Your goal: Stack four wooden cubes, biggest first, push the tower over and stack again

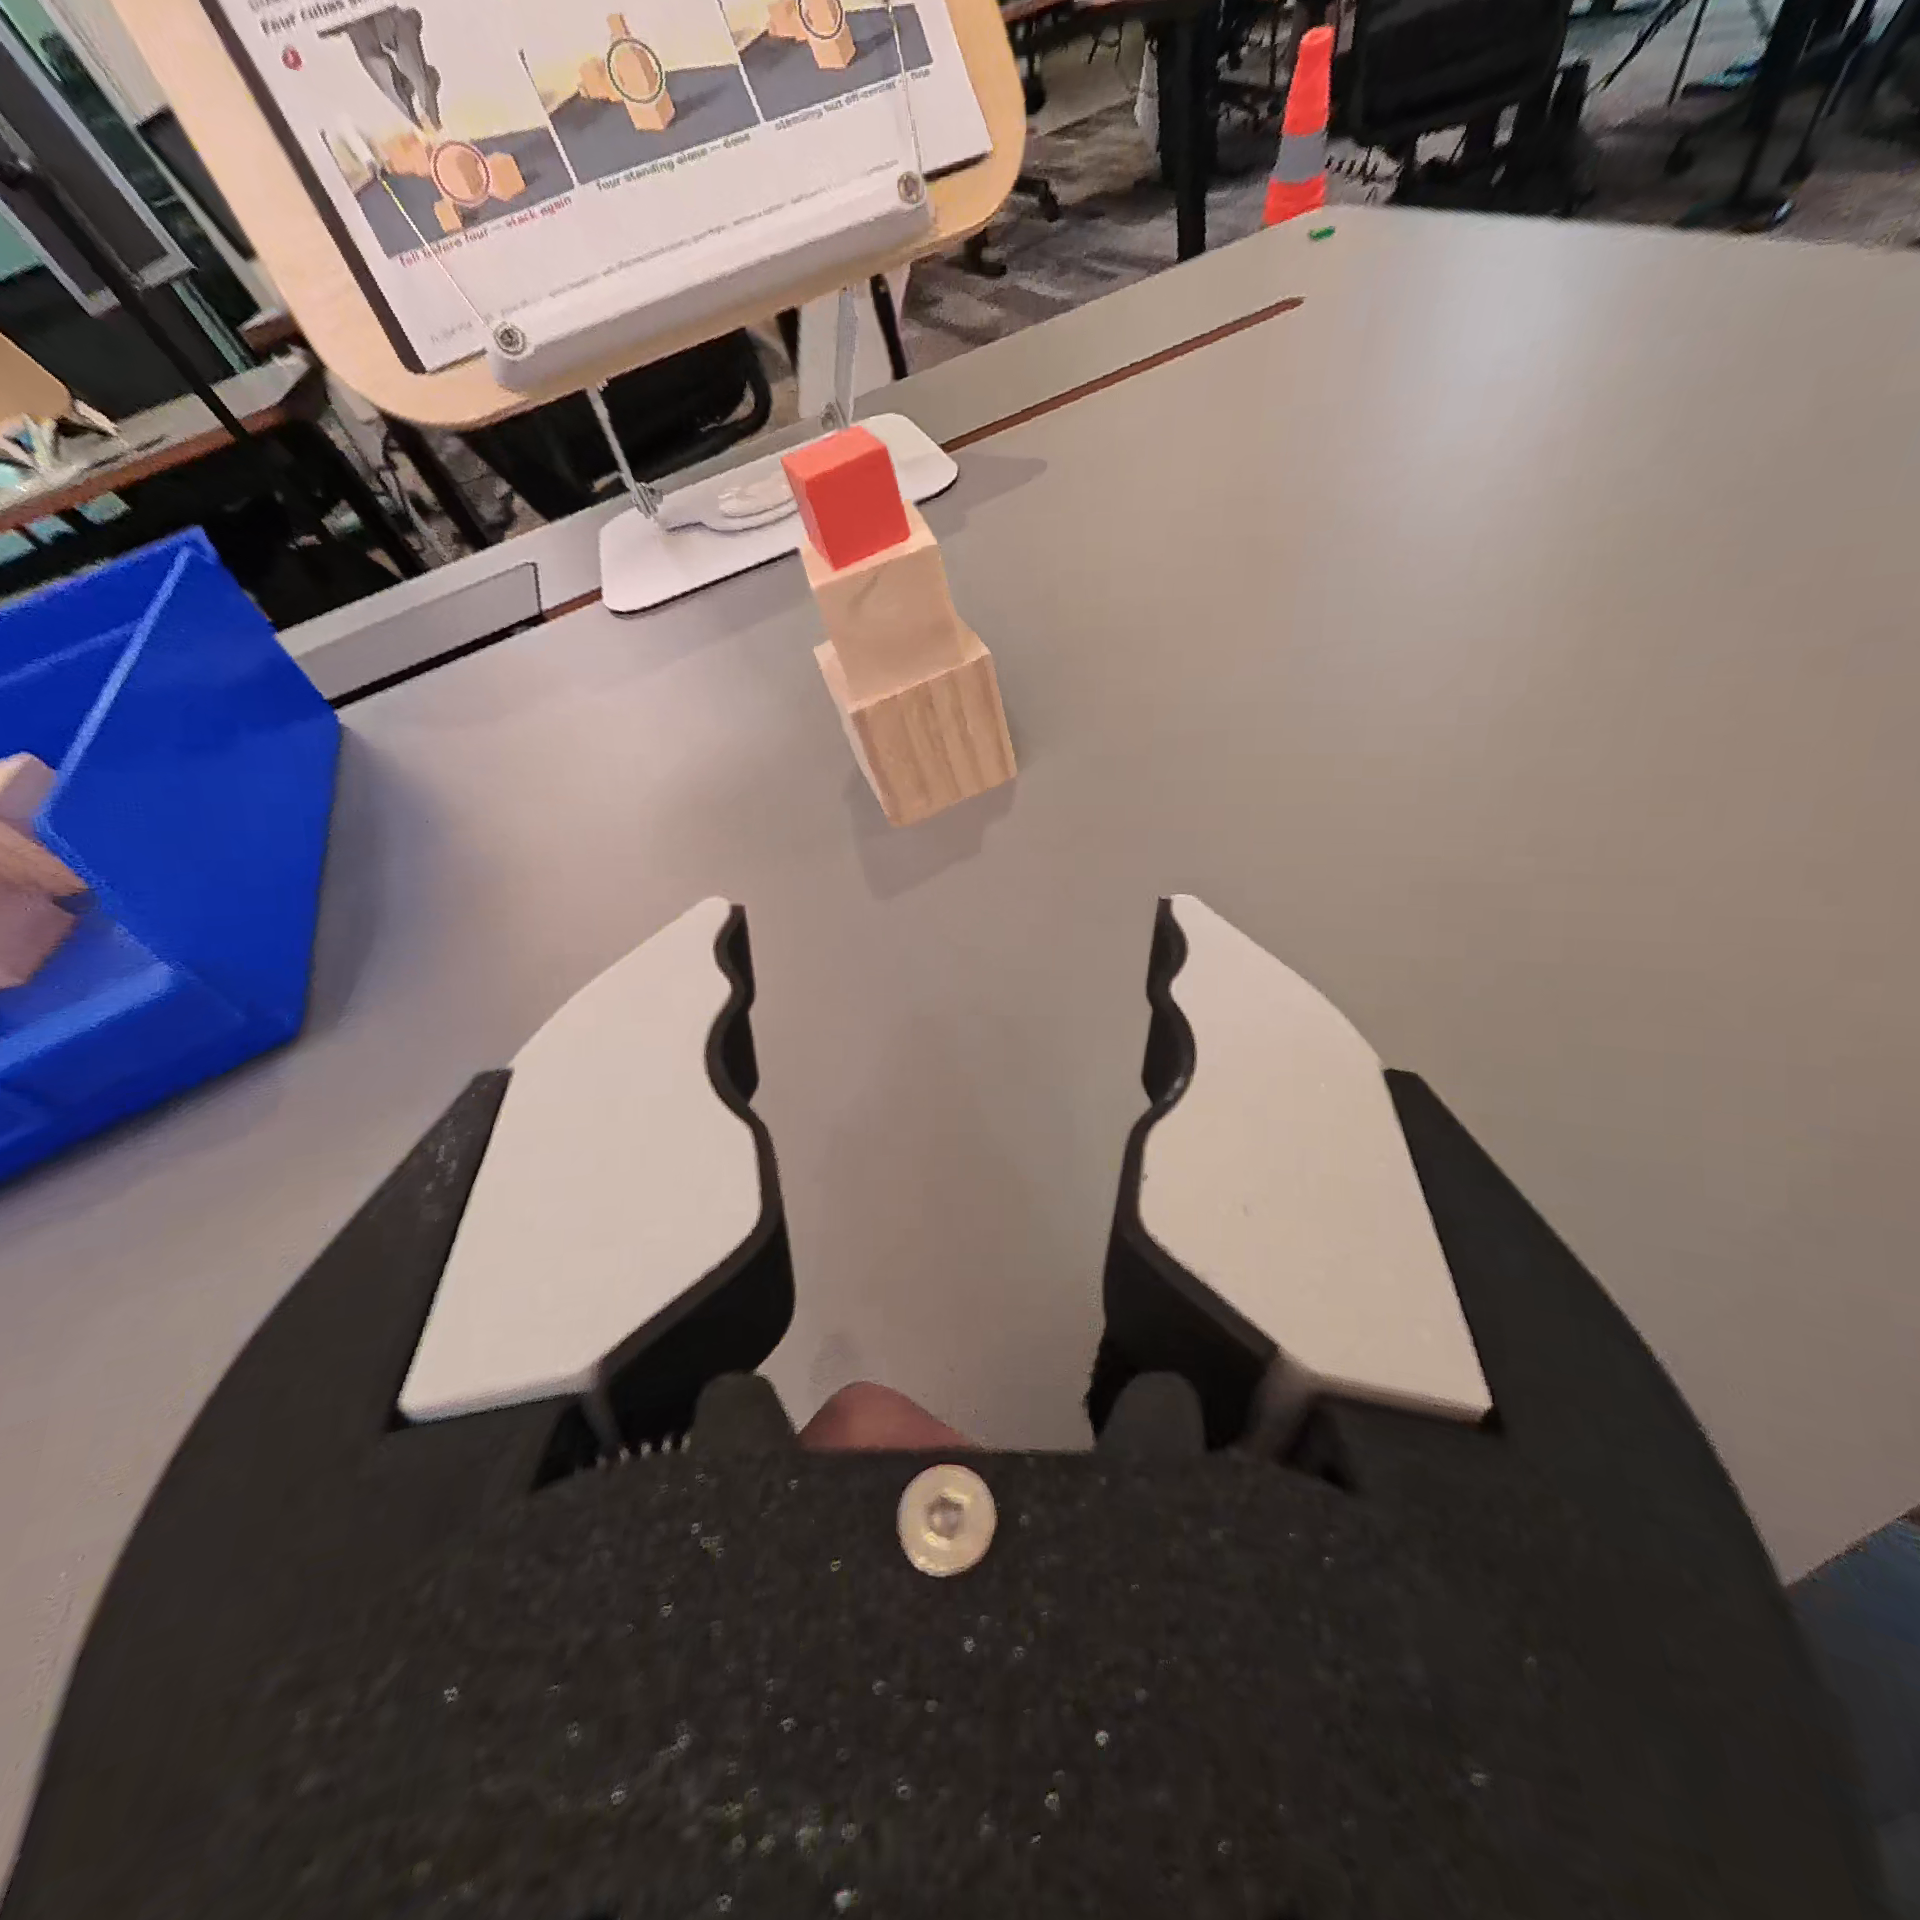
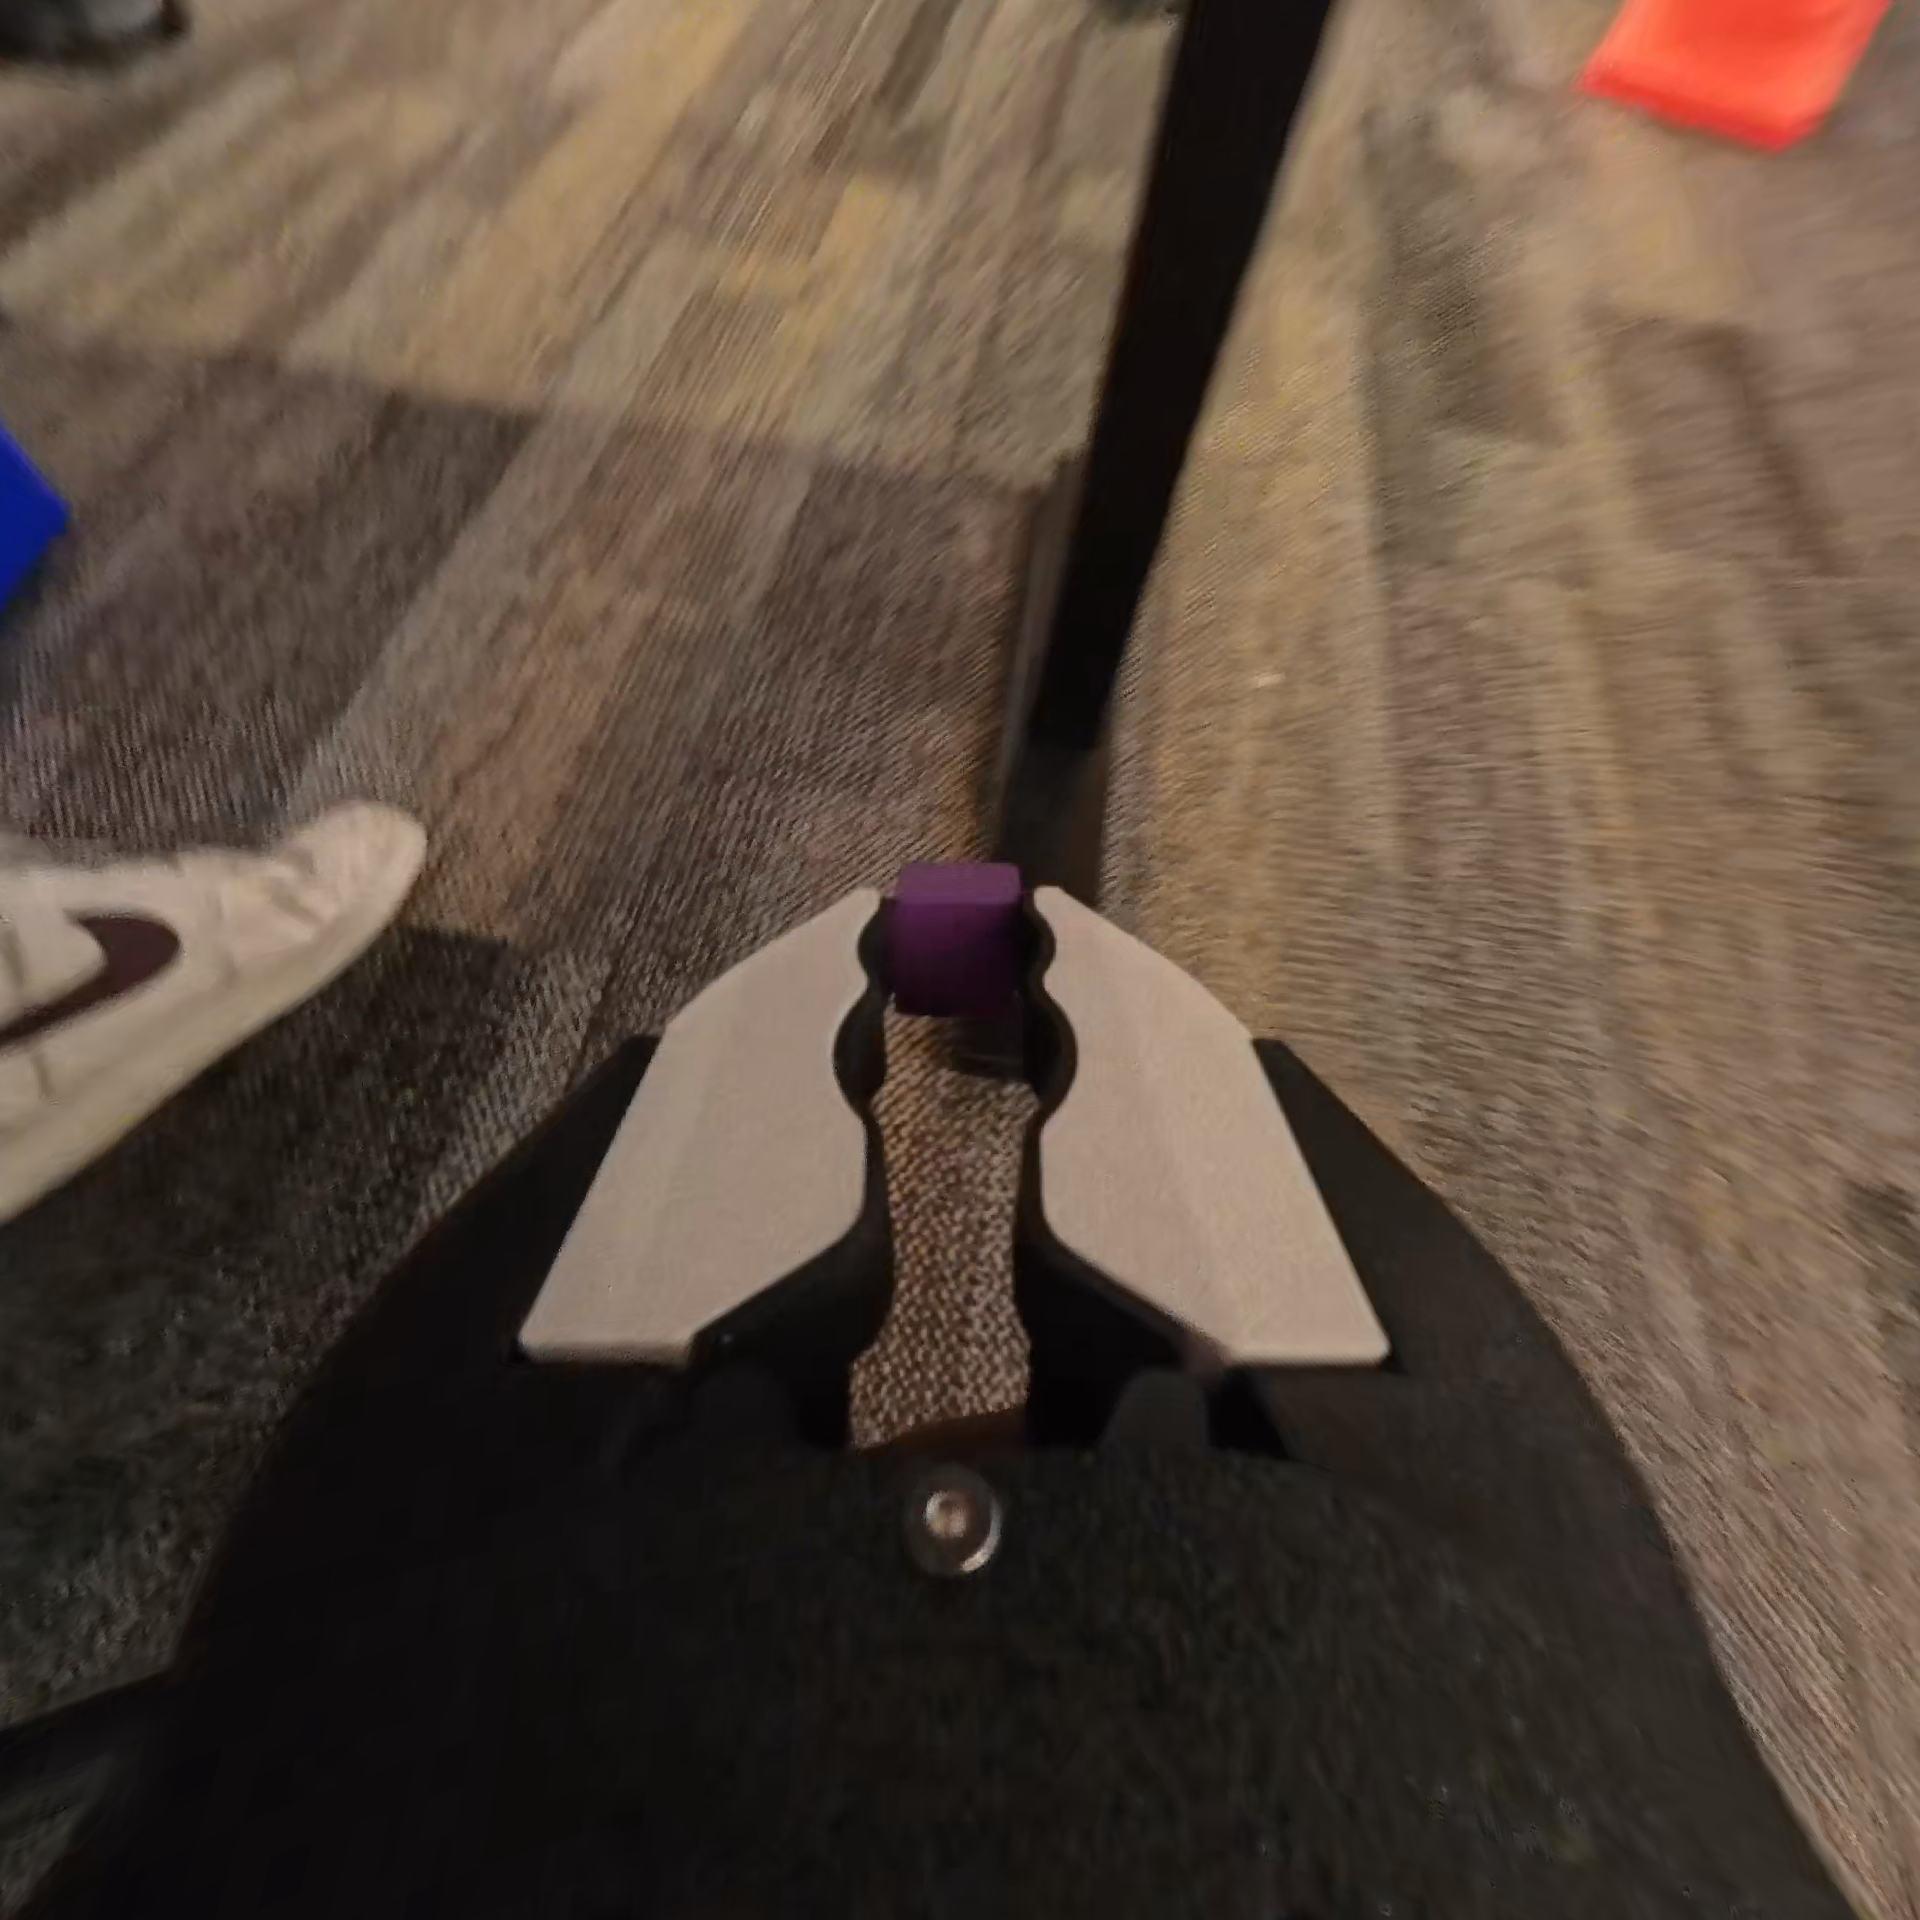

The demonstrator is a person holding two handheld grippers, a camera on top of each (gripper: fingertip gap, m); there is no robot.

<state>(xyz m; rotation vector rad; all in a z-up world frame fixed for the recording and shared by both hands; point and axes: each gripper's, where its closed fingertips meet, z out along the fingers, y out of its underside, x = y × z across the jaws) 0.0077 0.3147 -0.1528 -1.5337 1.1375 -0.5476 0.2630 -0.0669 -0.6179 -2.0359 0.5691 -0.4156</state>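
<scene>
Purple small cube (image 2: 948, 938) sits pinched at the tips of our right claw (image 2: 951, 935), down low over grey carpet (image 2: 520, 623), away from the worktop. A white shoe (image 2: 177, 966) is near left, a black table leg (image 2: 1153, 436) just beyond; that view is blurred. The tower is three high: big pale wood cube (image 1: 930, 732), smaller pale cube (image 1: 883, 613), red cube (image 1: 847, 499) on top, slightly skewed, straight ahead of our left claw (image 1: 951, 914), which is spread wide and empty. We judge the purple cube has to come up and land on red. Grey worktop (image 1: 1455, 727), blue bin (image 1: 177, 790) near left, instruction board (image 1: 623, 177) far behind, orange cone (image 1: 1304, 135) on the floor.
</scene>
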